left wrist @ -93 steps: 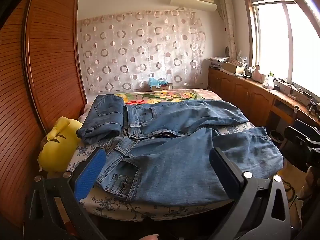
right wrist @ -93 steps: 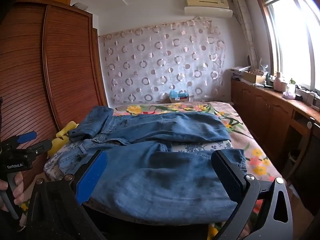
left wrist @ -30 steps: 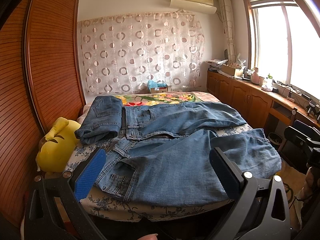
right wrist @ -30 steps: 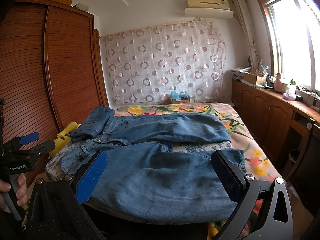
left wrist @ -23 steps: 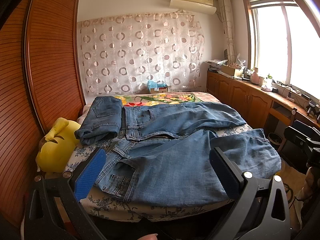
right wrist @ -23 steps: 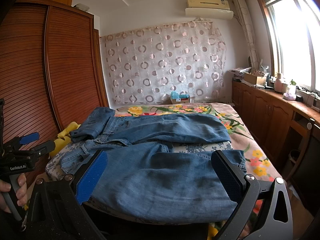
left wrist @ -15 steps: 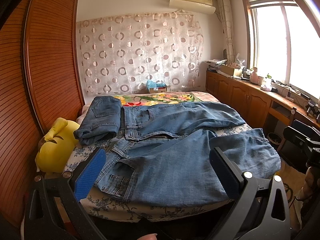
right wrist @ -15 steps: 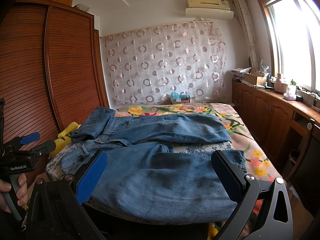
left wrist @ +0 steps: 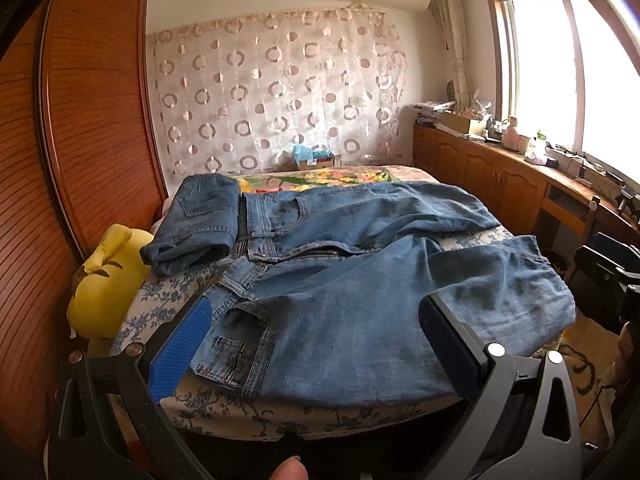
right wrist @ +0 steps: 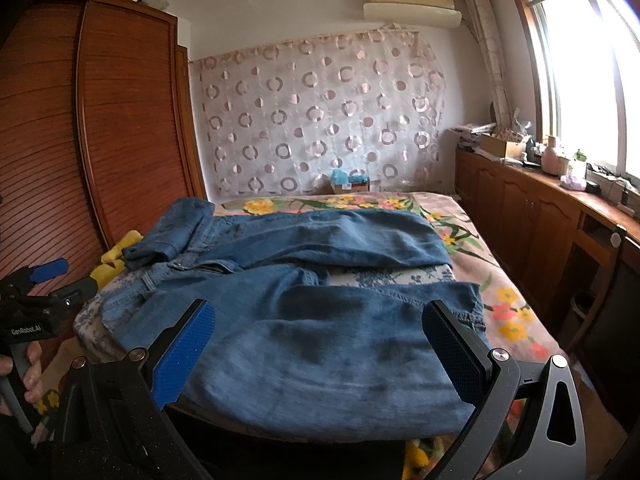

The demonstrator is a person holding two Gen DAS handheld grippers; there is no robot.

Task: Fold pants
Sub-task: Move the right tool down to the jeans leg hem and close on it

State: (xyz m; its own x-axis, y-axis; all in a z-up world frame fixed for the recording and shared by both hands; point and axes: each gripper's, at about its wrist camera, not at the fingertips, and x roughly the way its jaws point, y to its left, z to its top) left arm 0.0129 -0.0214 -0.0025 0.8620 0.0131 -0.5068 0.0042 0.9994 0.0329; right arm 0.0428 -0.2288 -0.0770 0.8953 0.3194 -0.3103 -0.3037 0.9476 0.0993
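Observation:
Blue jeans (left wrist: 340, 320) lie spread across the bed, waist at the left, both legs running right; they also show in the right wrist view (right wrist: 312, 320). A second folded pair of jeans (left wrist: 200, 224) lies at the far left, also seen in the right wrist view (right wrist: 172, 232). My left gripper (left wrist: 316, 340) is open and empty, held before the bed's near edge by the waist and front pocket. My right gripper (right wrist: 320, 344) is open and empty, before the near leg's lower part. The left gripper also shows at the left in the right wrist view (right wrist: 36, 304).
A yellow plush toy (left wrist: 108, 280) sits at the bed's left side by the wooden wardrobe (left wrist: 80, 140). Wooden cabinets (right wrist: 540, 220) with clutter run along the right under the window. A box (left wrist: 314, 158) stands beyond the bed by the curtain.
Nothing has visibly changed beyond a slight drift of both views; both grippers stay open before the bed.

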